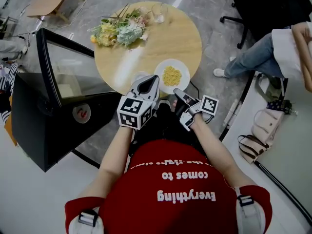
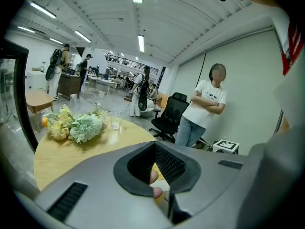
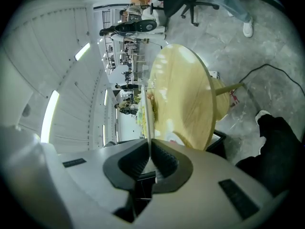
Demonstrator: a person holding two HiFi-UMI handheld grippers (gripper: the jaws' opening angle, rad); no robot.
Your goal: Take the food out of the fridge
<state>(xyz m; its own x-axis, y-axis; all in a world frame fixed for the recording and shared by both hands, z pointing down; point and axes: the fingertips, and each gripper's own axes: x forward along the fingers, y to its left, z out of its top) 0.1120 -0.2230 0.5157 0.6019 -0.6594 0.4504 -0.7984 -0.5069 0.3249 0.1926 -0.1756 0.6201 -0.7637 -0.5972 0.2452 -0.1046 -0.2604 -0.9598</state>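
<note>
A white plate (image 1: 183, 66) of yellow food (image 1: 171, 75) is at the near edge of the round wooden table (image 1: 146, 48). My right gripper (image 1: 176, 92) is shut on its near rim. In the right gripper view the plate (image 3: 145, 113) runs edge-on up from between the pads. My left gripper (image 1: 154, 79) points at the plate's left side. In the left gripper view its jaws (image 2: 159, 175) stand close together, with yellow and pinkish bits showing through the slit, and whether they pinch anything is unclear. The black fridge (image 1: 44, 126) stands at the left with its glass door (image 1: 73, 67) open.
A bunch of flowers (image 1: 119, 30) and a drinking glass (image 1: 158, 12) are on the far half of the table. A seated person (image 1: 263, 52), an office chair (image 1: 253, 4) and bags (image 1: 265, 126) are at the right. Another person (image 2: 205, 109) stands beyond the table.
</note>
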